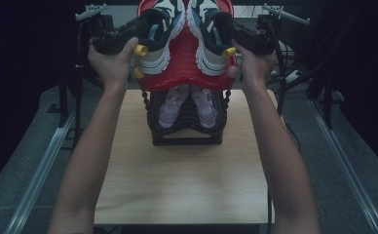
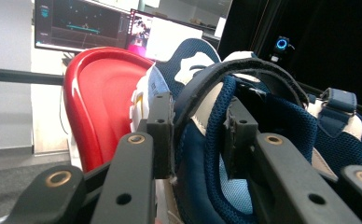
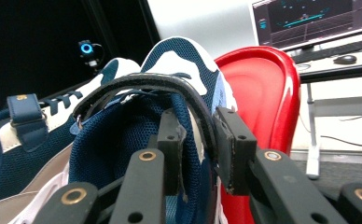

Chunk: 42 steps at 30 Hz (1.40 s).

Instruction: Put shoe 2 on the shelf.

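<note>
Both forearms reach far; the left gripper (image 1: 143, 30) and right gripper (image 1: 226, 30) each clamp 1 blue sneaker's (image 1: 158, 34) collar on the red tray (image 1: 187, 73), toes pointing far.

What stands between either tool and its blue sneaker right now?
Nothing visible. The left tool is clamped straight onto the left sneaker at its heel collar, the right tool onto the right sneaker, both at the red tray.
</note>
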Available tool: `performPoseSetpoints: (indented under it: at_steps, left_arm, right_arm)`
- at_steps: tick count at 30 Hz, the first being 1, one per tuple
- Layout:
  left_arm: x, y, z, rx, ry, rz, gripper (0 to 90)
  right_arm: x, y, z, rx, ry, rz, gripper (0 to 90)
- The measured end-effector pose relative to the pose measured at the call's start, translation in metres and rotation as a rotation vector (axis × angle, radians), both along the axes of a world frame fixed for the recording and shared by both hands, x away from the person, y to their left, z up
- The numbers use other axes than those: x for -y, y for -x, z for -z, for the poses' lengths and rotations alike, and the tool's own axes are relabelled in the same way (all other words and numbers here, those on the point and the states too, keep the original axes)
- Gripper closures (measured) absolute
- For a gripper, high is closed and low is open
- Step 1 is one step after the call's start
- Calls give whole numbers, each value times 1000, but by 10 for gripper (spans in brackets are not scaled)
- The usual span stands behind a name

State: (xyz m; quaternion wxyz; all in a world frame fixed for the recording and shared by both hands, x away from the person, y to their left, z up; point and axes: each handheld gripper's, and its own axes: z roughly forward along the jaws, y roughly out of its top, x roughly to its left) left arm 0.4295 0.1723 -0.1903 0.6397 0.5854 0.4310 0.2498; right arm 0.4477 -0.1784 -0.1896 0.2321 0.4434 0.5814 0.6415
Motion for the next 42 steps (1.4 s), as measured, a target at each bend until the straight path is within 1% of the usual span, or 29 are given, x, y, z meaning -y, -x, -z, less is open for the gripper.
performPoseSetpoints:
  at_steps: [2, 3, 5, 7, 9, 11, 12, 14, 16, 17, 18, 19, 20, 22, 25, 28, 29, 30, 33, 36, 39, 41, 42]
  left_arm:
    - [4, -1, 1, 1, 5, -4, 694]
    - [6, -2, 2, 2, 8, 1, 694]
    - [9, -2, 3, 6, -7, 1, 695]
    - [10, -3, 6, -2, -25, 1, 694]
    - [11, -4, 9, -6, -34, -11, 694]
    - [12, -4, 12, -5, -40, -24, 692]
    - [13, -5, 14, -4, -51, -28, 690]
    - [16, -5, 16, -3, -90, -34, 673]
    - [19, -5, 19, 1, -121, -31, 635]
    - [19, -3, 19, 13, -126, -34, 612]
    - [18, -2, 18, 20, -124, -32, 589]
    - [17, -1, 18, 25, -114, -28, 570]
    - [15, -1, 17, 25, -108, -26, 555]
    - [12, 0, 15, 15, -99, -17, 520]
    - [8, 2, 13, 10, -87, -4, 500]
    - [4, 5, 12, 14, -62, 11, 490]
    - [2, 5, 12, 9, -45, 27, 487]
    - [1, 6, 11, 3, -40, 44, 479]
    - [-1, 11, 10, 15, -48, 45, 475]
    - [-5, 13, 12, 12, -46, 50, 479]
    - [-11, 15, 13, -3, -49, 76, 479]
    - [-16, 17, 16, -3, -54, 82, 479]
    - [-19, 18, 18, -4, -52, 84, 479]
  right_arm:
    - [1, -1, 0, -4, 5, 9, 727]
    - [1, -1, 1, -6, 0, 11, 727]
    - [3, -2, 1, -8, -3, 15, 726]
    - [4, -3, 1, -10, 2, 20, 725]
    - [4, -3, 1, -14, 9, 18, 720]
    - [2, -3, 2, -13, 23, 18, 709]
    - [0, -4, 3, -13, 39, 18, 705]
    - [-6, -5, 4, -12, 82, 12, 689]
    - [-10, -6, 4, -1, 104, -9, 669]
    - [-11, -6, 5, 3, 116, -21, 656]
    - [-12, -7, 5, 6, 126, -28, 646]
    - [-12, -8, 5, 5, 125, -38, 622]
    - [-12, -9, 5, -4, 129, -58, 582]
    - [-11, -10, 6, -6, 128, -69, 510]
    - [-10, -10, 4, -9, 116, -101, 406]
    - [-9, -7, 3, -8, 127, -114, 357]
    - [-9, -5, 3, -5, 122, -117, 353]
    - [-7, -2, 3, -1, 115, -122, 353]
    - [-4, 3, 3, 21, 80, -137, 353]
    - [1, 8, 5, 34, 54, -154, 361]
    - [6, 14, 8, 58, 48, -164, 382]
    - [10, 18, 10, 71, 50, -163, 393]
    - [13, 19, 11, 73, 38, -166, 397]
